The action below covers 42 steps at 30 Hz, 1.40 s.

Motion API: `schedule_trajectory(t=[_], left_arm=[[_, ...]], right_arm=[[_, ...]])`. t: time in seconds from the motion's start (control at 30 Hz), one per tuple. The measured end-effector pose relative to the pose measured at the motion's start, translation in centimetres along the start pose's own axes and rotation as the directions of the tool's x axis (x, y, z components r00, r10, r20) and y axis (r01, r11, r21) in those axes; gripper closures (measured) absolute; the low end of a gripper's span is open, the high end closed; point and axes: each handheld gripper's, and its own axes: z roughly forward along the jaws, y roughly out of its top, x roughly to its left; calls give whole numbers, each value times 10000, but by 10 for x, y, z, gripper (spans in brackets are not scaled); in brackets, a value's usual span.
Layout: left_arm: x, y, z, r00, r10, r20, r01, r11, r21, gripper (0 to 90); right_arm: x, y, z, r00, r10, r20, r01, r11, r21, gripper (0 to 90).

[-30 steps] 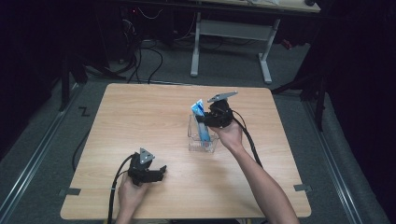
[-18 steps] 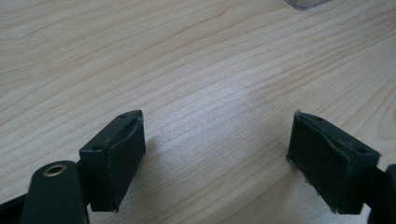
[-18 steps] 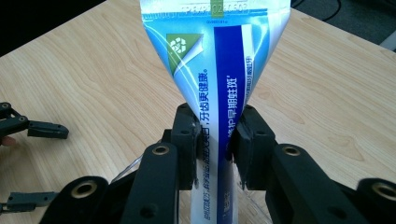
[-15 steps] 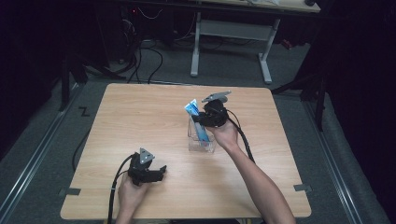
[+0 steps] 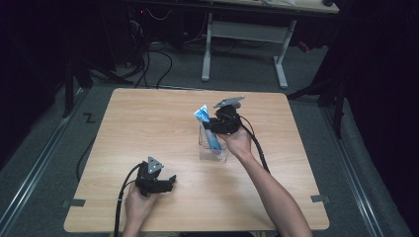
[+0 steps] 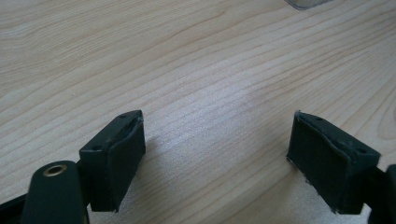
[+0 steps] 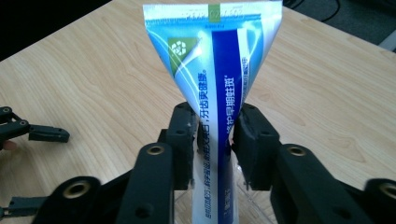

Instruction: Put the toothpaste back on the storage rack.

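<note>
A: Blue-and-white toothpaste tube [image 7: 219, 88], one only, stands in the single clear box [image 5: 213, 148] mid-table, a little further left than a second ago.

B: And the right gripper [image 5: 213, 124]?

A: Its jaws have just been easing apart; the tube sits between the pads, apparently no longer squeezed.

B: The left gripper [image 5: 168, 182]?

A: Unmoved near the wooden table's [image 5: 148, 123] front edge, jaws spread wide over bare wood. Two grippers altogether.
</note>
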Motion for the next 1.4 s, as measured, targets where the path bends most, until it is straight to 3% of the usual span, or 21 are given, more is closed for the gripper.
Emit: schedule_trajectory(t=[0.13, 0.47, 0.73, 1.4], left_arm=[[0, 0, 0, 10000, -2, 2, 2, 10000, -2, 192], [0, 0, 0, 10000, -4, -1, 4, 10000, -4, 192], [0, 0, 0, 10000, -6, -1, 6, 10000, -8, 192], [0, 0, 0, 10000, -4, -3, 4, 10000, -5, 192]], right_arm=[[1, 0, -3, 9995, -52, 302, 55, 9999, -90, 636], [6, 0, -9, 9976, -439, 534, 451, 9987, -217, 562], [5, -1, -17, 9985, -272, 472, 298, 9980, -550, 526], [-9, -6, -42, 9950, 58, 995, 45, 9946, -1033, 544]])
